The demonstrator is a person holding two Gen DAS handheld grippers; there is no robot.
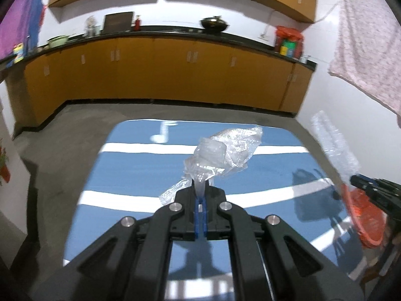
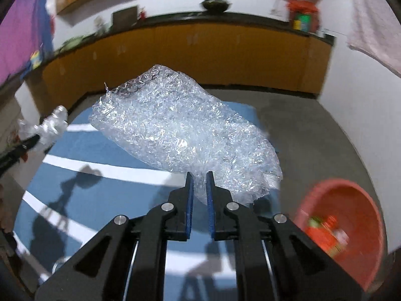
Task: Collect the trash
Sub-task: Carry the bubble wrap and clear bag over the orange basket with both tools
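My left gripper (image 1: 200, 195) is shut on a crumpled clear plastic bag (image 1: 223, 150), which stands up above the blue-and-white mat (image 1: 125, 170). My right gripper (image 2: 199, 178) is shut on a large sheet of bubble wrap (image 2: 180, 128), lifted off the mat (image 2: 100, 195). A red basin (image 2: 356, 228) sits on the floor at the lower right of the right wrist view, with a red-and-green packet (image 2: 325, 233) inside. In the left wrist view the basin (image 1: 363, 218) lies at the right edge, partly behind the right gripper (image 1: 361, 181) and its bubble wrap (image 1: 333, 145).
The mat lies on a grey concrete floor (image 1: 62, 145). Yellow cabinets (image 1: 163, 75) with a dark counter run along the far wall. A pink cloth (image 1: 368, 50) hangs at the right. The left gripper's plastic bag (image 2: 52, 125) shows at the left edge of the right wrist view.
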